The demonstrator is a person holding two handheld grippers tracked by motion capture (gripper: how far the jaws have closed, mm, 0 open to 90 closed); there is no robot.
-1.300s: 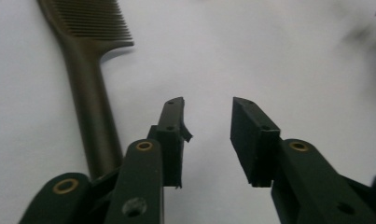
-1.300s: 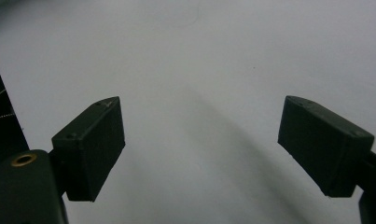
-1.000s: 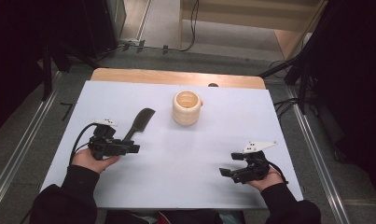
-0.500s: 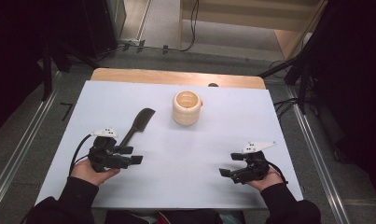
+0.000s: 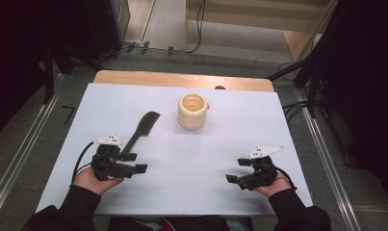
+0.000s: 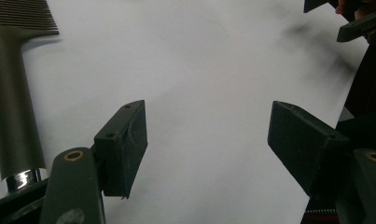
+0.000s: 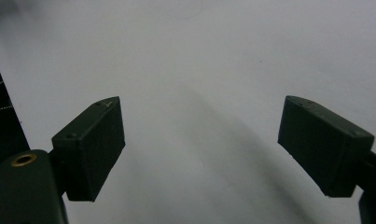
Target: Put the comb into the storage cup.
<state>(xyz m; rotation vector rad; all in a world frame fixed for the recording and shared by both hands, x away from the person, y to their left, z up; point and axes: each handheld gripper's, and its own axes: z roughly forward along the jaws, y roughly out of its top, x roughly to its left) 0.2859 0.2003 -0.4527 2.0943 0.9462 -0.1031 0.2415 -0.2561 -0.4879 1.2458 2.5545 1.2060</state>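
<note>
A black comb (image 5: 142, 129) lies flat on the white table (image 5: 239, 130), its toothed end pointing away from me. In the left gripper view the comb (image 6: 10, 98) runs along the left edge, outside the jaws. My left gripper (image 5: 135, 162) sits just beside the comb's handle end and points right. Its jaws have just been opening and now stand open (image 6: 209, 140) with only bare table between them. My right gripper (image 5: 236, 170) rests near the front right, jaws open (image 7: 202, 144) and holding nothing. It also shows as the right gripper (image 6: 358, 23) far off in the left gripper view.
A pale wooden cup (image 5: 193, 111) stands upright at the middle back of the table. A wooden strip (image 5: 182, 79) edges the far side. Metal rails (image 5: 326, 159) run along both sides, and cables lie on the floor beyond.
The left gripper has let go of the comb's handle, drawn back toward me and turned right with its jaws widening. The comb stays lying on the table. The right hand has not moved.
</note>
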